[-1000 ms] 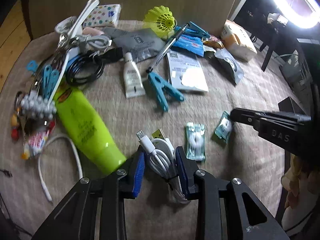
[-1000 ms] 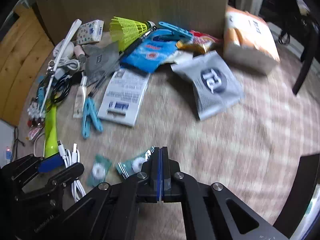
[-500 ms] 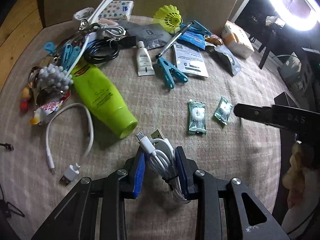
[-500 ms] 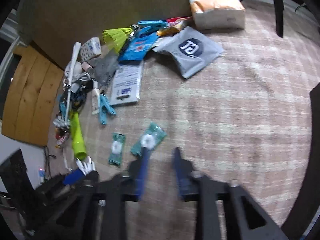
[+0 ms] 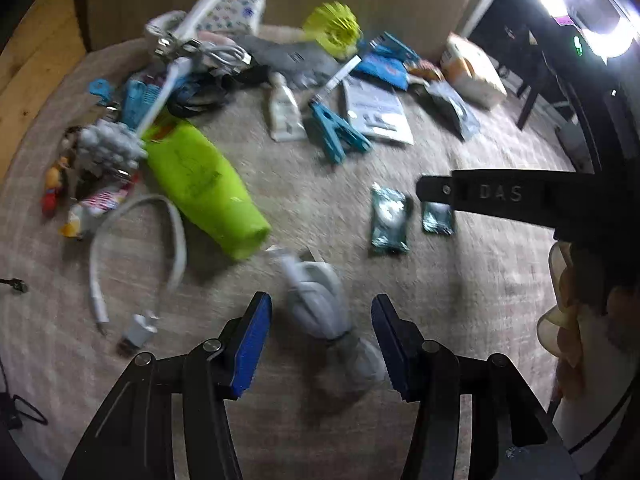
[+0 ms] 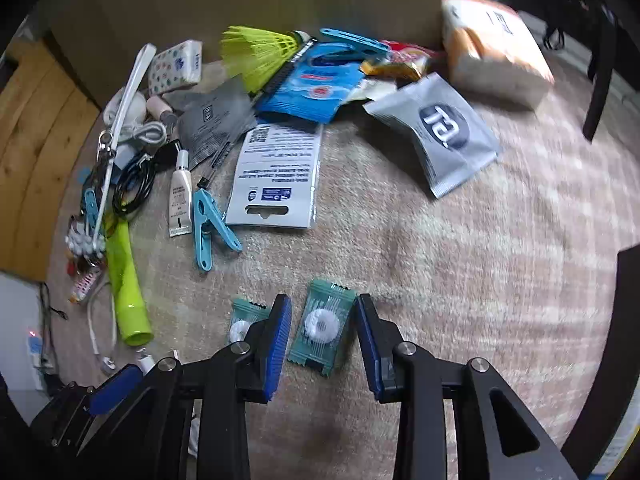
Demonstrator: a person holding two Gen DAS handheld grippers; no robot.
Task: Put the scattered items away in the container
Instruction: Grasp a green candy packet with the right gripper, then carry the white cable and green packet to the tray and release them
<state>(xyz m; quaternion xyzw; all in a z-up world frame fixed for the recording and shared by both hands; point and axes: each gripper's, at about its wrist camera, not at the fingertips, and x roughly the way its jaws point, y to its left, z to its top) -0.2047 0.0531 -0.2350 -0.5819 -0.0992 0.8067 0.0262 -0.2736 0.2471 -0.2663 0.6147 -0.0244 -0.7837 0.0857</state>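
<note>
right gripper (image 6: 323, 336) jaws closing astride teal foil sweet packet (image 6: 322, 327), long axis along the jaws; left gripper (image 5: 322, 334) jaws opening around coiled white cable (image 5: 320, 300).

Carpet (image 6: 460, 264) right open; clutter (image 6: 192, 128) crowds left.

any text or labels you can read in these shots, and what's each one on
"DAS" – raised letters on the right gripper, on its black finger in the left wrist view.
A "ta"-like logo, upside down – grey pouch.
Fine print, QR code – white hang card: too small to read.
Blue packet, white tube, patterned tissue pack, orange-white pack: print blurred, unreadable.
</note>
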